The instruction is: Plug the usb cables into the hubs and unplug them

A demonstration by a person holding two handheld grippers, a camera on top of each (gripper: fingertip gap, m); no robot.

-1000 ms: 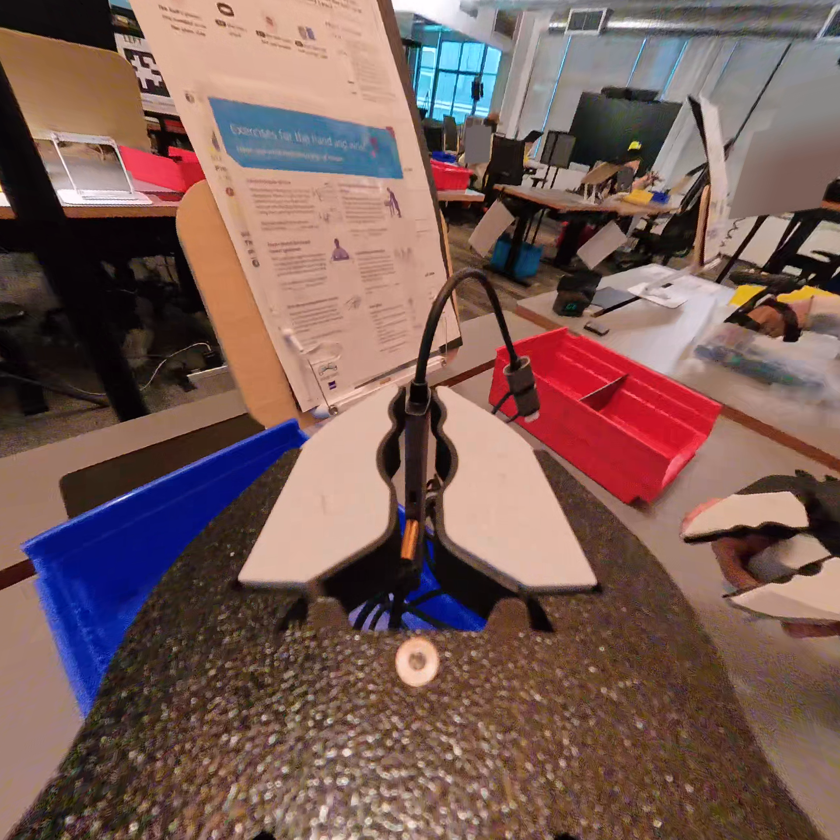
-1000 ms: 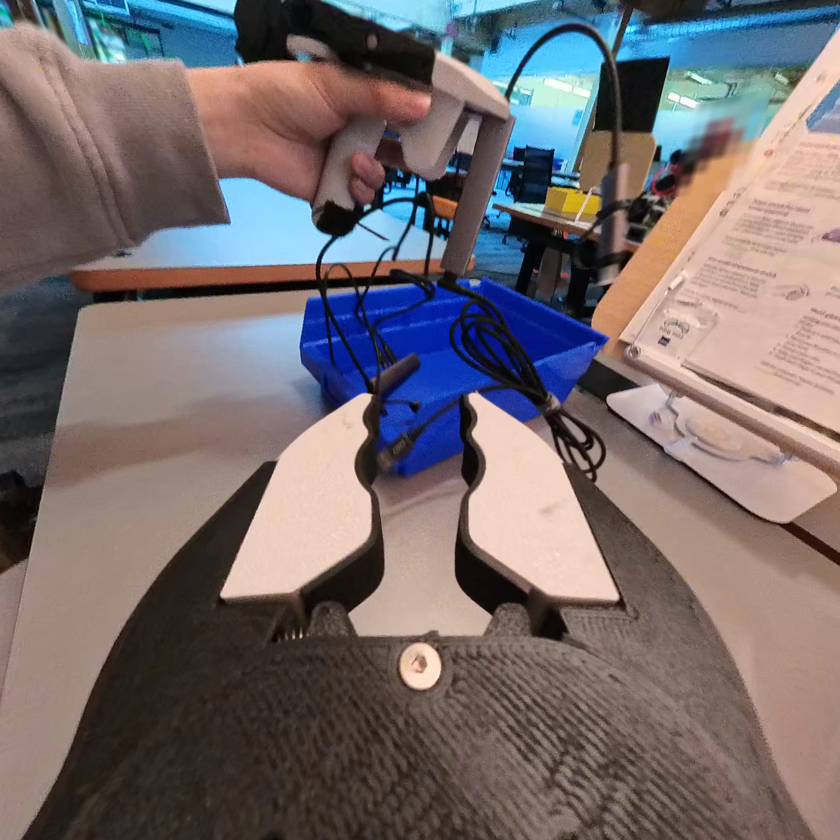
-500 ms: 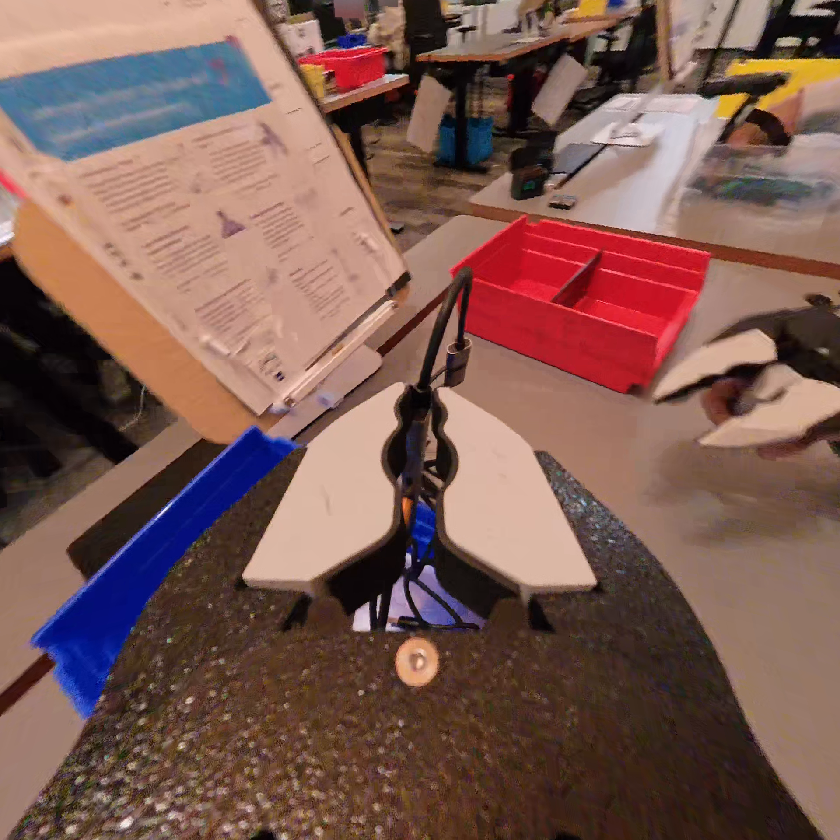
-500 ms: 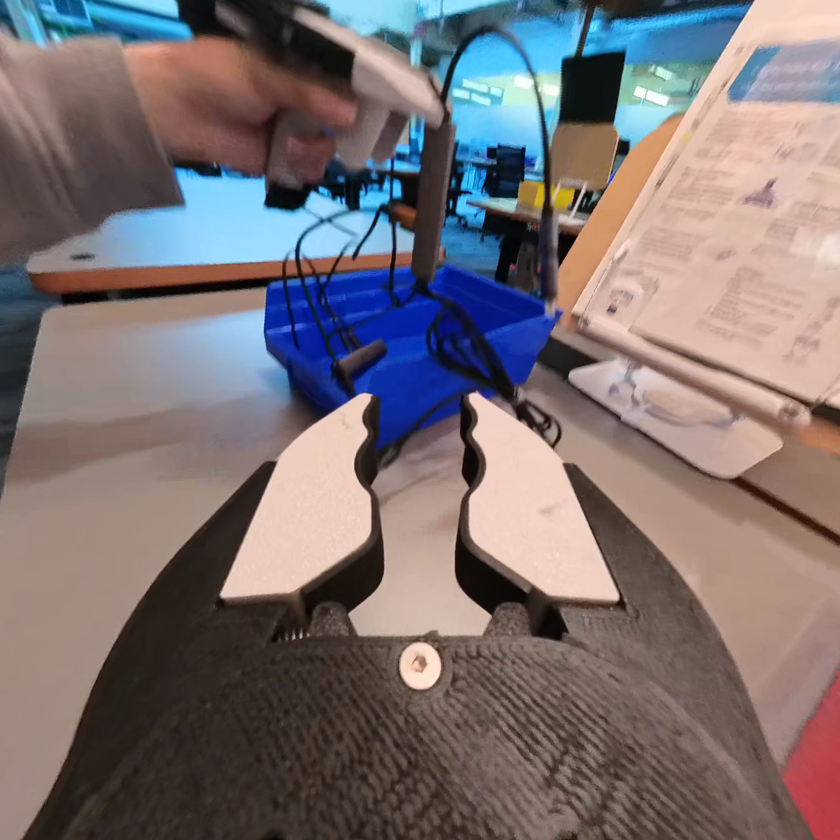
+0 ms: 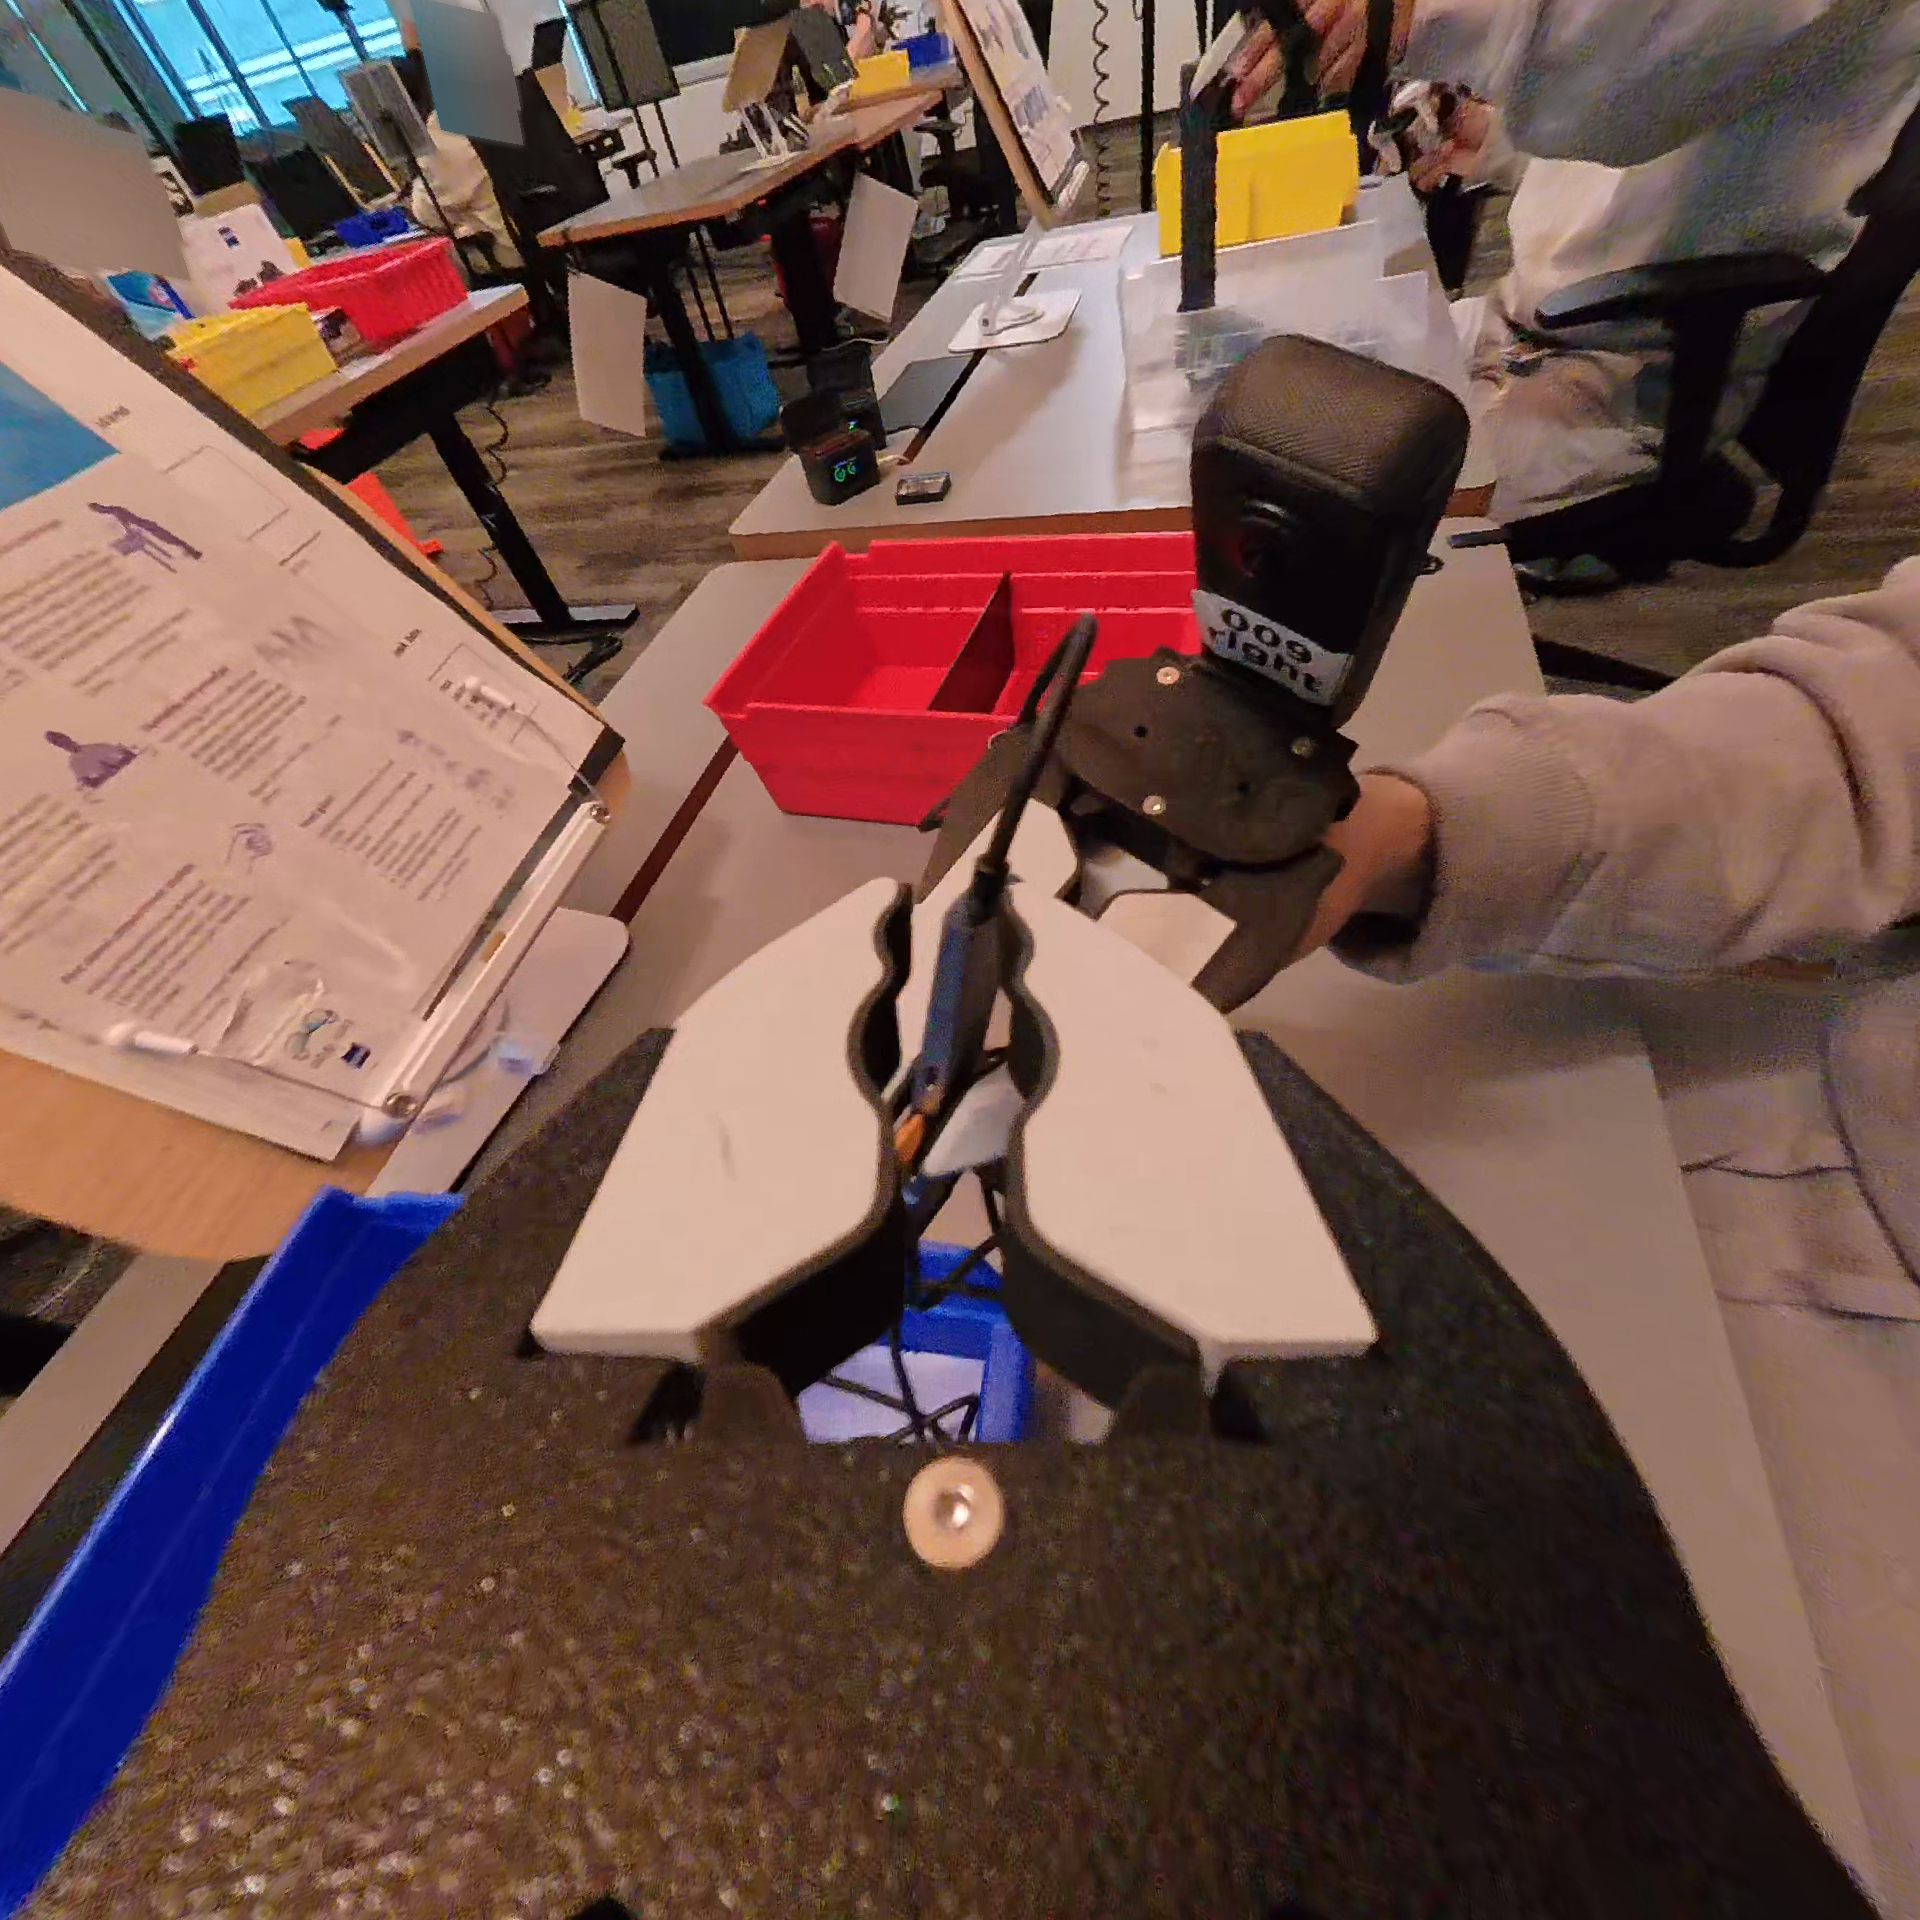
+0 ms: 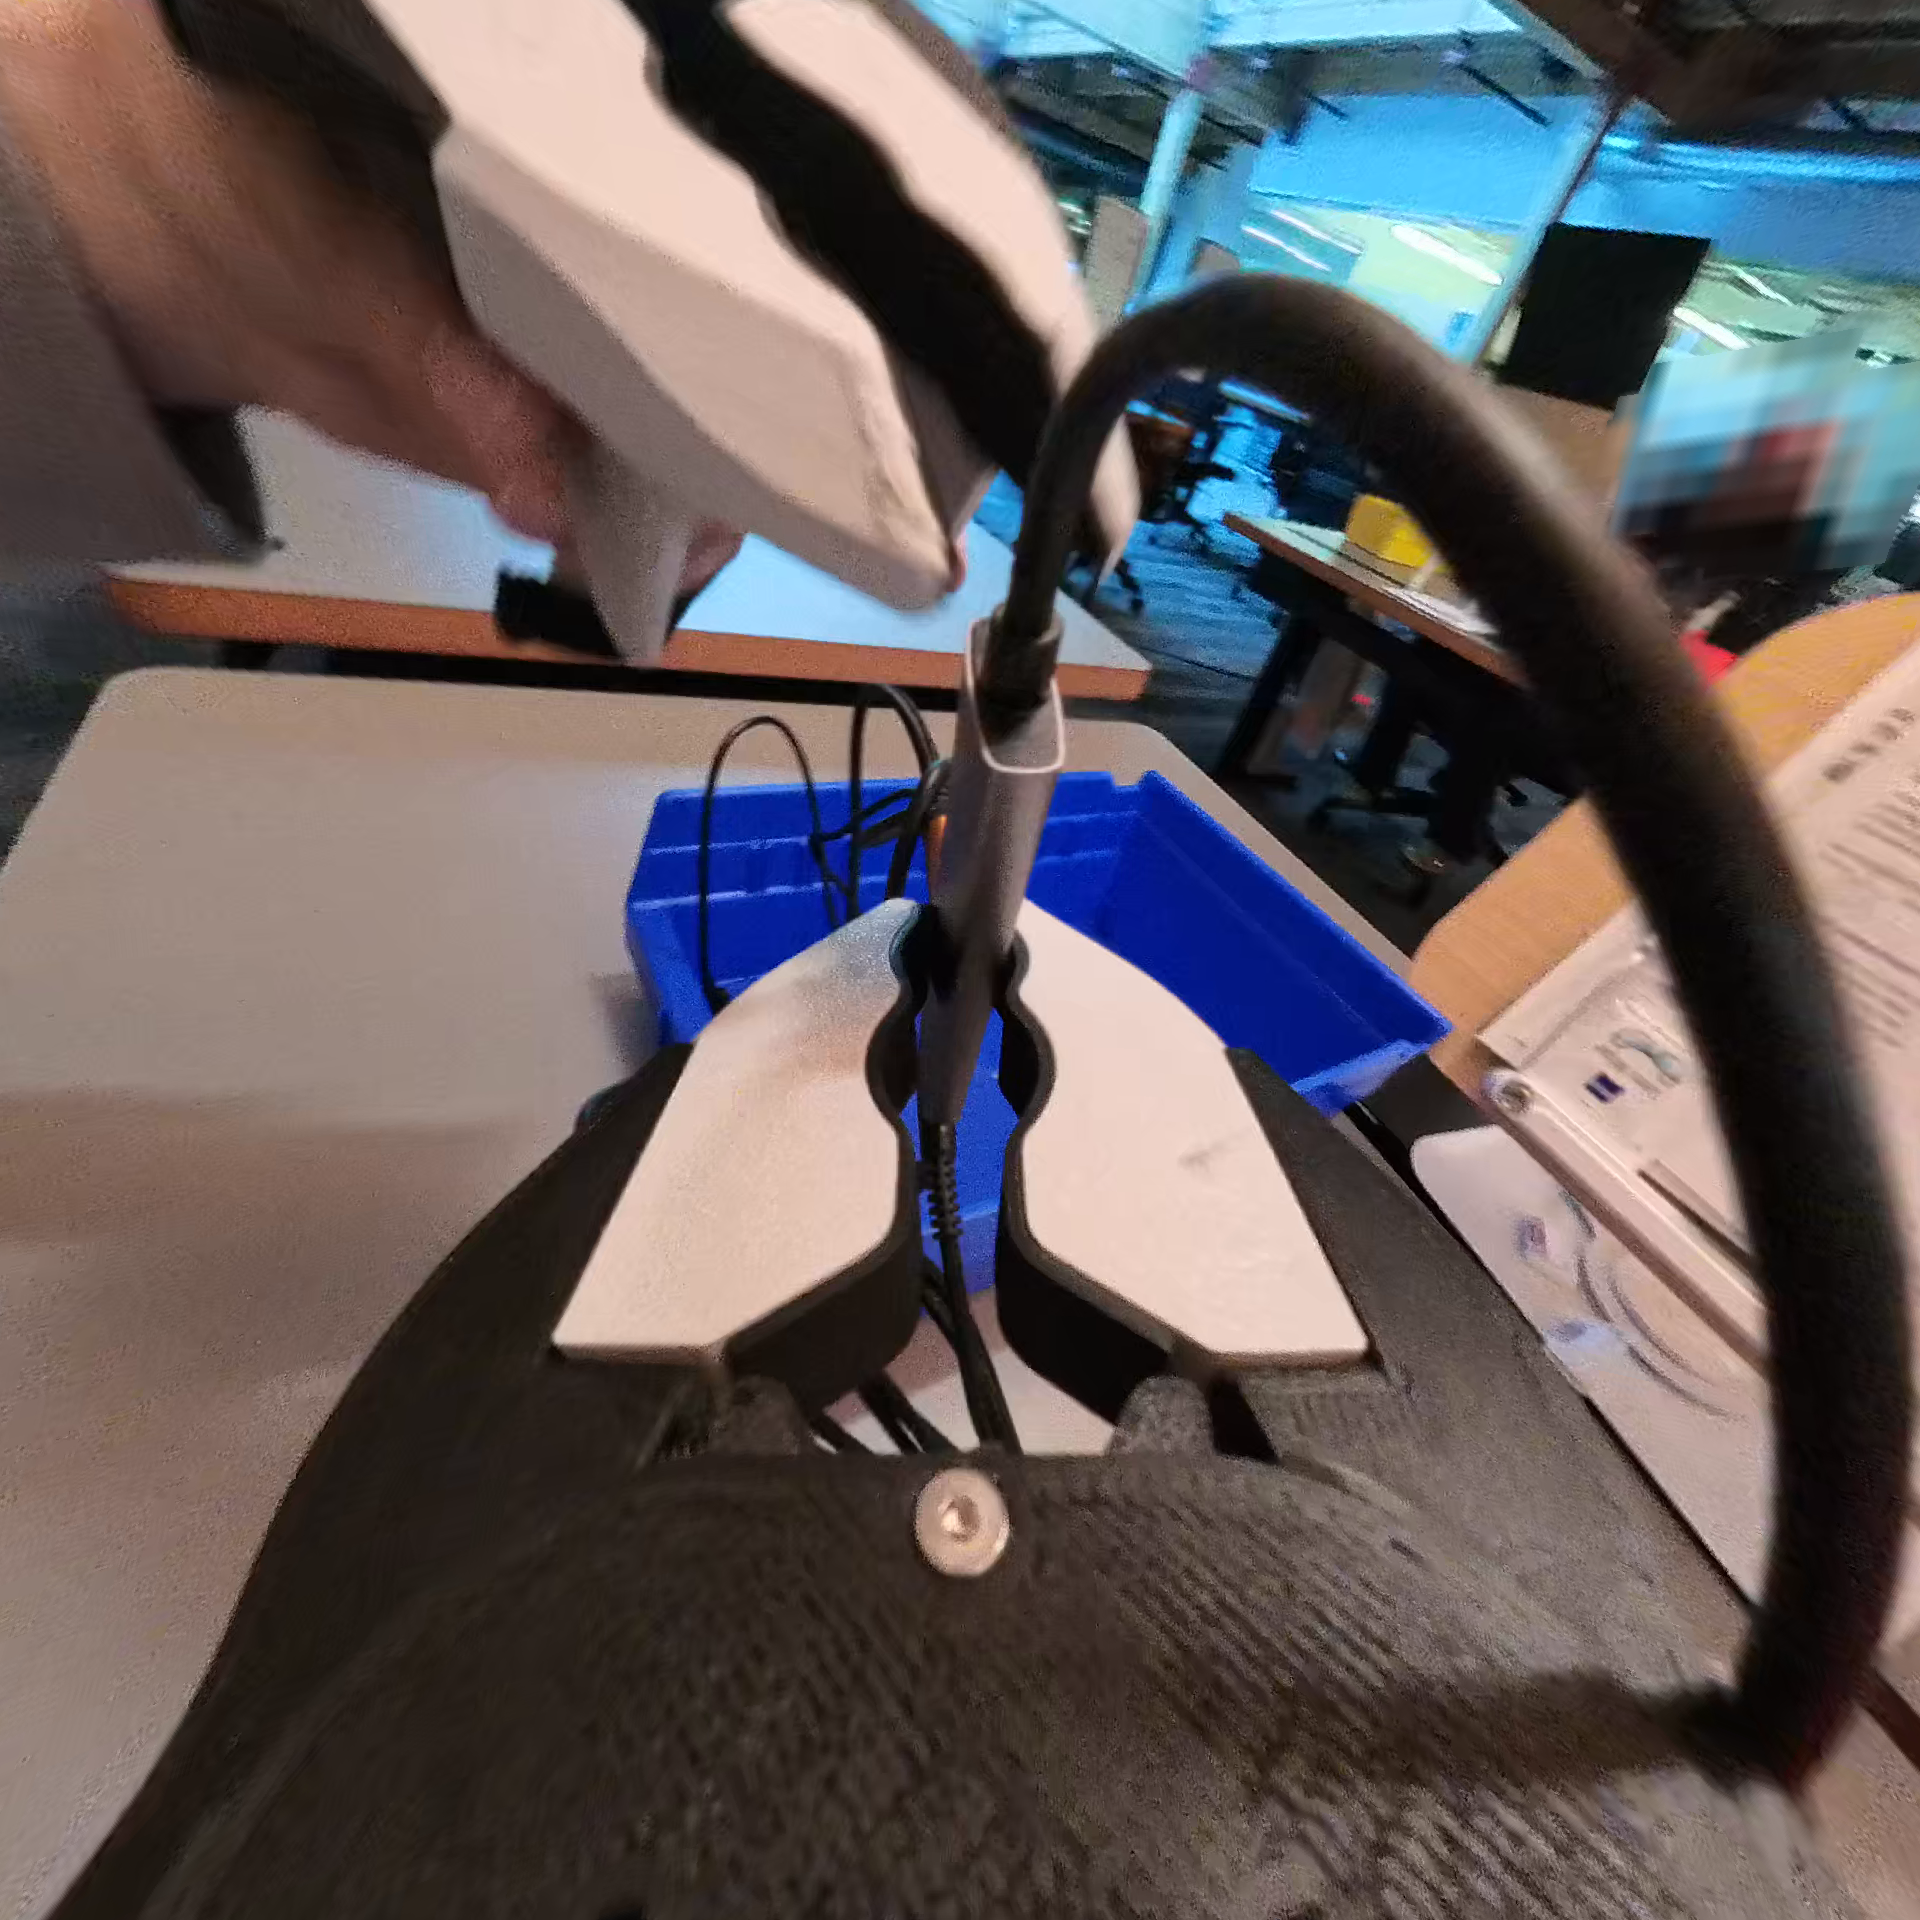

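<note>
Left gripper (image 5: 951, 997) is clamping the slim grey metal hub (image 5: 961, 992), long axis running 12 to 6, thick black lead arcing off its top. Right gripper (image 6: 961, 951) is pinching the same hub (image 6: 992, 862) over the blue plastic bin (image 6: 1226, 914). Only the left view shows the red divided bin (image 5: 862, 717) at 12; bare grey tabletop (image 5: 1455, 1091) lies at 3.

Even indoor light, strong wide-angle bending at edges, motion blur on the near thick cable (image 6: 1558, 644).
</note>
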